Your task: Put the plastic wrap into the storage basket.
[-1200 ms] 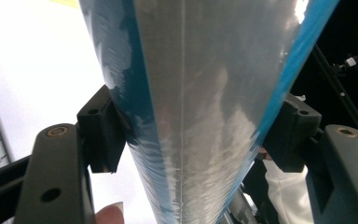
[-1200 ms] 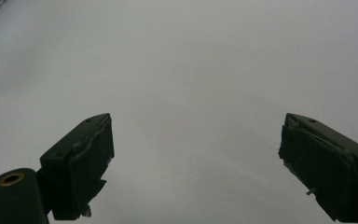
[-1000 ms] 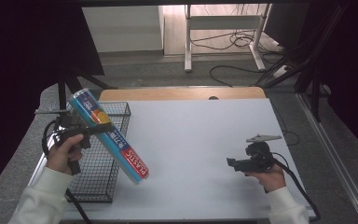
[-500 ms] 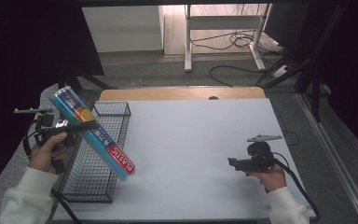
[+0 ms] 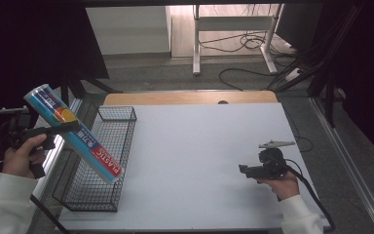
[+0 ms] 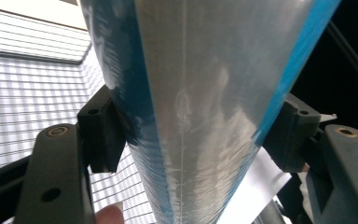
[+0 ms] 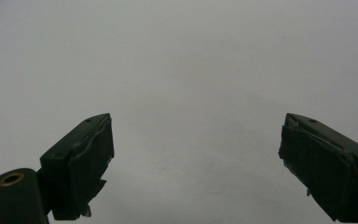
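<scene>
A long blue box of plastic wrap (image 5: 75, 134) with a red end hangs tilted over the black wire basket (image 5: 121, 146), its red end low inside the basket and its other end up and left. My left gripper (image 5: 65, 127) is shut on the box near its upper half; in the left gripper view the shiny blue box (image 6: 200, 107) sits clamped between both jaws. My right gripper (image 5: 243, 169) rests low over the white table (image 5: 199, 146) at the right, open, and in the right gripper view my right gripper (image 7: 196, 163) has nothing between its jaws.
The wire basket stands at the table's left edge. A wooden strip (image 5: 190, 97) runs along the far edge. Beyond it are a desk frame (image 5: 233, 29) and cables (image 5: 253, 46) on the floor.
My left gripper has carried the box leftward and higher, so it now tilts over the basket's left side. The right gripper has stayed put.
</scene>
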The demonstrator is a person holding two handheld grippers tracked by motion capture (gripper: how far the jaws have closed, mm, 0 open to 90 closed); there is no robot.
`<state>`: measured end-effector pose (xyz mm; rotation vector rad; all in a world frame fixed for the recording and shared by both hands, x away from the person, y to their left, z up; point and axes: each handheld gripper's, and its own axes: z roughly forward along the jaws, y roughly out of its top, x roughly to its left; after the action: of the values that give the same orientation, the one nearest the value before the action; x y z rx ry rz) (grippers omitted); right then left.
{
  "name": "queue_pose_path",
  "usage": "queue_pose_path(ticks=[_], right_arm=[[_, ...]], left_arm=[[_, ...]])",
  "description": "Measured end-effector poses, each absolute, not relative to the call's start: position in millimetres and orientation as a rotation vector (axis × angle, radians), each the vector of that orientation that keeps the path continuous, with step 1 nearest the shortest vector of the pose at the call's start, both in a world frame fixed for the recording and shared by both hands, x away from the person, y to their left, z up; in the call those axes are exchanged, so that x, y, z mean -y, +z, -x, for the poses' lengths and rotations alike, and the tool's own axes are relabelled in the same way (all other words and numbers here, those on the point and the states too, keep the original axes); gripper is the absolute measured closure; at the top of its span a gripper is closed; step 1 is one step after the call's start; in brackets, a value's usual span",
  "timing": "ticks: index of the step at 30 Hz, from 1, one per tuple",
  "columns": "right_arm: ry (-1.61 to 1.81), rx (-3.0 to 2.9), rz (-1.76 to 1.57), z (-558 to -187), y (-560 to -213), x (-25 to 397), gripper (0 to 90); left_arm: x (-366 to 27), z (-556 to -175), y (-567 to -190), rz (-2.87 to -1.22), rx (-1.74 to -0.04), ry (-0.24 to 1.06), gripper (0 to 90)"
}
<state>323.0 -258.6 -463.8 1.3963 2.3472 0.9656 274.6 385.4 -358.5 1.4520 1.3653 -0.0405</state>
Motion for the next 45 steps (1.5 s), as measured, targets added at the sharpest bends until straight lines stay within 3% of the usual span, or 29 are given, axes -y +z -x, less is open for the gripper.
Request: queue_pose_path(ticks=[17, 45], right_arm=[[0.96, -2.333, -1.419, -325, -466, 261, 10.3], [0.957, -2.318, -1.436, -326, -467, 264, 10.3]], left_arm=[[-410, -273, -374, -1.513, -1.467, 0.02, 32.3], [-383, -291, -411, -1.666, -1.52, -0.027, 32.2]])
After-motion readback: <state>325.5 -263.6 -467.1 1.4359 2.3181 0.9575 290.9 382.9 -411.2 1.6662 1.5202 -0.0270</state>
